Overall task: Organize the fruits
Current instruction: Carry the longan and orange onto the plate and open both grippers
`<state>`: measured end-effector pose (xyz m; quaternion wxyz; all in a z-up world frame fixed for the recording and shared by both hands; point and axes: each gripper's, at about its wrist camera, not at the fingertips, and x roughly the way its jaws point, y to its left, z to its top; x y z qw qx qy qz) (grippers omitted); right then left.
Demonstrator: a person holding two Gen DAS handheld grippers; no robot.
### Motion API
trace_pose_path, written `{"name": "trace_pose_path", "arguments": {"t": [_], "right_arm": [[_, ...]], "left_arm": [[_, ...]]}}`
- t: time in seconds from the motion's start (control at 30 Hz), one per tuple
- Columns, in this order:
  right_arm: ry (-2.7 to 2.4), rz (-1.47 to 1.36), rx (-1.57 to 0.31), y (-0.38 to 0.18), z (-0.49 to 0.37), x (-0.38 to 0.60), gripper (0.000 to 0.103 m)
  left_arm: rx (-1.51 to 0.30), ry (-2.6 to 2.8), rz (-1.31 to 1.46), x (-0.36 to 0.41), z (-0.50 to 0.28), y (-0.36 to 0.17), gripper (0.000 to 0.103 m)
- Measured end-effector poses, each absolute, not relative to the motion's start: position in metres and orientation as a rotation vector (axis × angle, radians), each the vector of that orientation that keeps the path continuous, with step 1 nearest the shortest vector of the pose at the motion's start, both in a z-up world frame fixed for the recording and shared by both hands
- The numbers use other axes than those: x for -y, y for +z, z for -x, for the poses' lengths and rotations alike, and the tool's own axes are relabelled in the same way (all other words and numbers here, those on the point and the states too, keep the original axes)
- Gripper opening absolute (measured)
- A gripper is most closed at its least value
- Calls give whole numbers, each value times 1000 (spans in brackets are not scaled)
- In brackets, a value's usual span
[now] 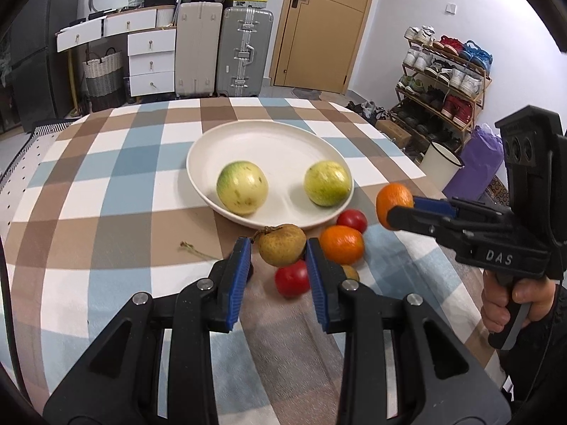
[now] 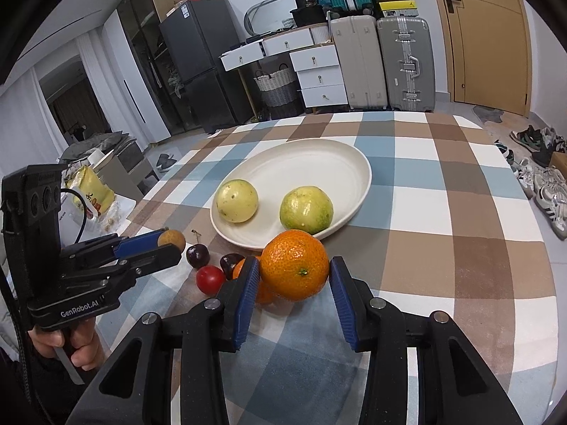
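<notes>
Left gripper (image 1: 278, 251) clamped on a small brown round longan (image 1: 281, 244) just before a white round plate (image 1: 248, 141) holding two yellow-green round fruits (image 1: 242, 187), right gripper (image 2: 295, 274) clasping a round orange tangerine (image 2: 295, 265) near the plate's right rim, checked tablecloth (image 1: 106, 194) beneath

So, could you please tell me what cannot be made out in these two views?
- Left wrist view: a small brown fruit is mostly hidden behind the left gripper.
- Right wrist view: a second orange is largely covered by the right gripper and the orange between its fingers.
- Both views: whether either fruit is firmly clamped.
</notes>
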<state>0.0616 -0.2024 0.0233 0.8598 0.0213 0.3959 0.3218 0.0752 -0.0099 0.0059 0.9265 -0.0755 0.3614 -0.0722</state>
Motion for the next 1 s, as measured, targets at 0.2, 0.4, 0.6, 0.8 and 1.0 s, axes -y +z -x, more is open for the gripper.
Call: {"name": "trace_pose_path", "arguments": {"t": [0.2, 0.4, 0.6, 0.8, 1.0], "right_arm": [[696, -49, -833, 24, -68, 189, 42], [717, -53, -845, 22, -76, 174, 41], [724, -56, -852, 20, -84, 164, 42], [728, -68, -872, 16, -95, 157, 42], [729, -64, -884, 10, -103, 152, 42]], "left_arm": [[-733, -141, 146, 5, -88, 9, 29], [-738, -143, 132, 5, -105, 7, 29], [-741, -147, 108, 10, -121, 4, 29], [-759, -157, 100, 12, -135, -3, 29], [-777, -158, 94, 12, -147, -10, 29]]}}
